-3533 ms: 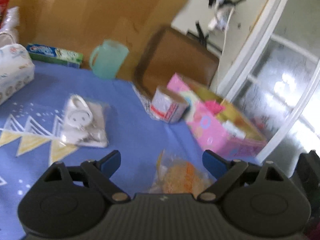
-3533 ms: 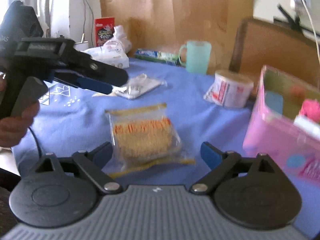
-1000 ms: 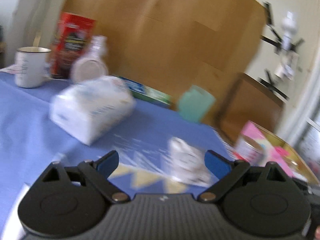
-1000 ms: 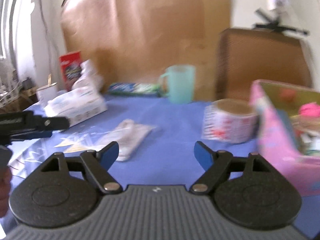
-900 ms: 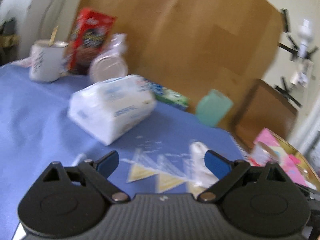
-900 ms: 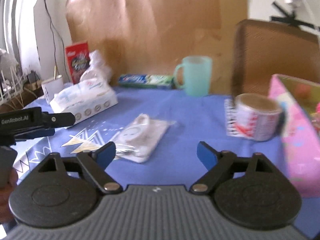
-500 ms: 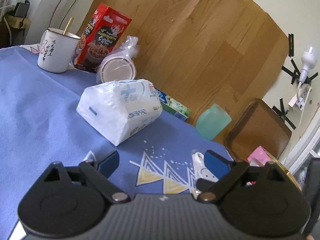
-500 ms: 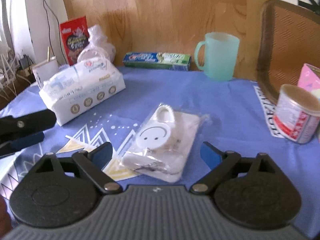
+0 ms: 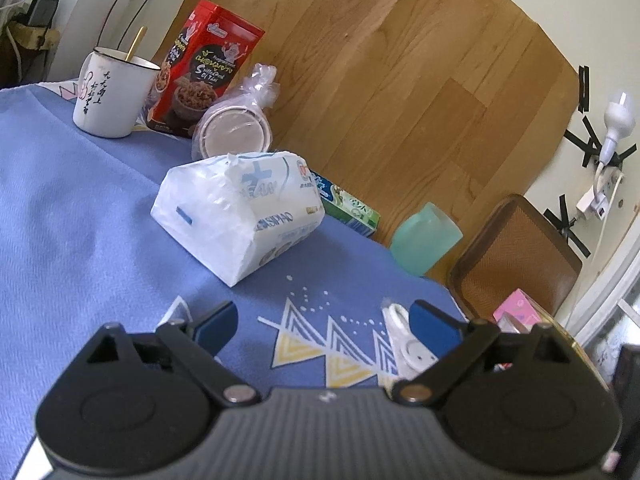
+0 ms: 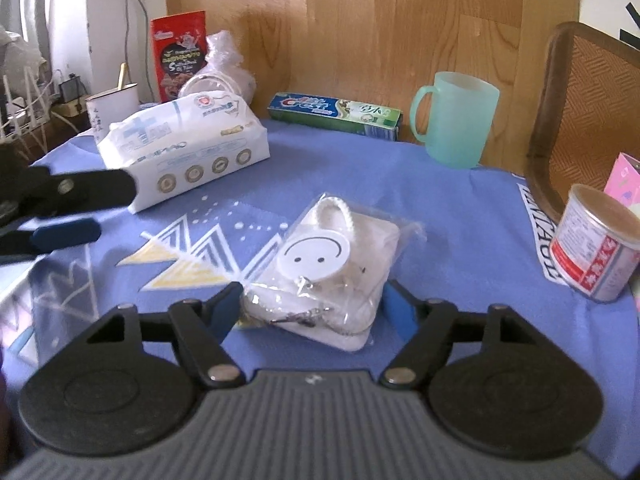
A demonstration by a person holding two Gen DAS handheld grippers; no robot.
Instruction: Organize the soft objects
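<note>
Two soft items remain unsorted on the blue patterned tablecloth (image 10: 460,216): a clear plastic pouch with a white smiley-face disc (image 10: 332,268) and, beyond and left of it, a white wrapped tissue pack (image 10: 184,144). Right gripper (image 10: 312,312): jaws closing around the pouch's near end, apparently not yet gripping. Left gripper (image 9: 324,320): jaws apart, empty, left of the pouch. Pink box (image 10: 624,180), far right of the pouch, is judged the destination.

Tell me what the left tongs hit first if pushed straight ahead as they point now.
Probably the blue patterned tablecloth first, since the left tongs tilt downward; just beyond lies the white plastic-wrapped tissue pack. Depth is unclear.
</note>
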